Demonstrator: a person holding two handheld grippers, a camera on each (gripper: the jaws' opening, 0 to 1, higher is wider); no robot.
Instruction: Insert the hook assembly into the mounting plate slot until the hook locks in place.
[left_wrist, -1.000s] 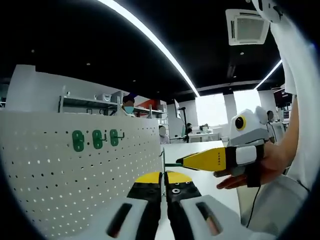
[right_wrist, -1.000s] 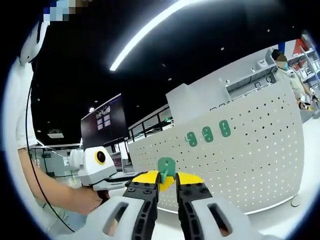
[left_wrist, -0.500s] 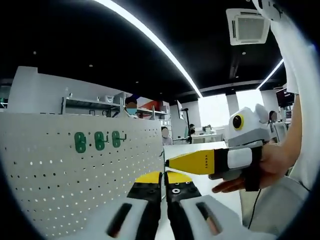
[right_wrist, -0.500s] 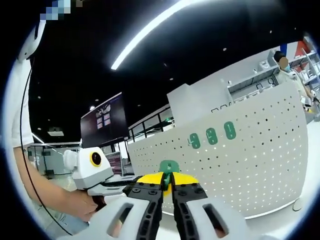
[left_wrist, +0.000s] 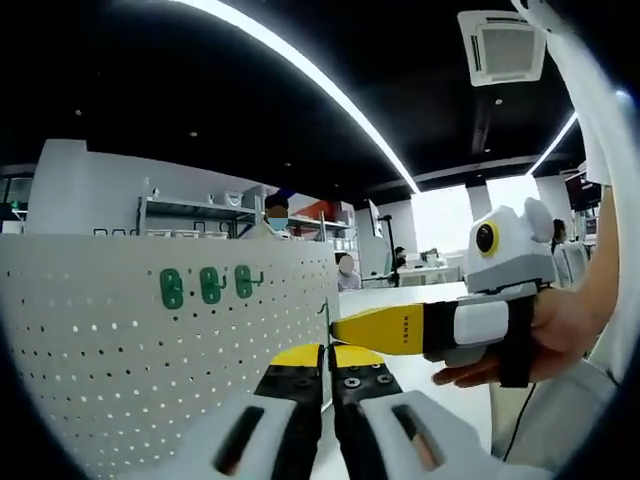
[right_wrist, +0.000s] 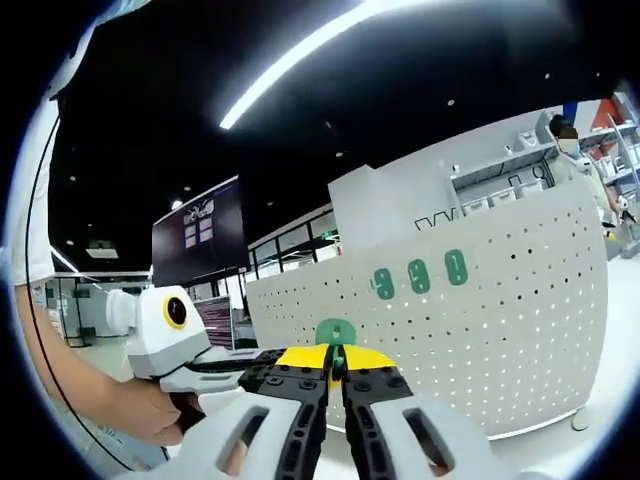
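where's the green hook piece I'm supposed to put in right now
The green plastic hook is clamped between the right gripper's yellow-tipped jaws in the right gripper view, in front of the white perforated pegboard and below the three mounted green hooks.

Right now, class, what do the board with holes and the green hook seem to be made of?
Board: probably painted sheet metal, matte white, thin with evenly punched holes. Green hook, pinched in the right claw: likely moulded plastic, with uniform colour and a slight sheen.

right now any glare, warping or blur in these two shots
Left gripper view: the ceiling light strip blows out white, and the pegboard bows from fisheye. Right gripper view: same strip glare, pegboard curved, green hook between the jaws stays sharp.
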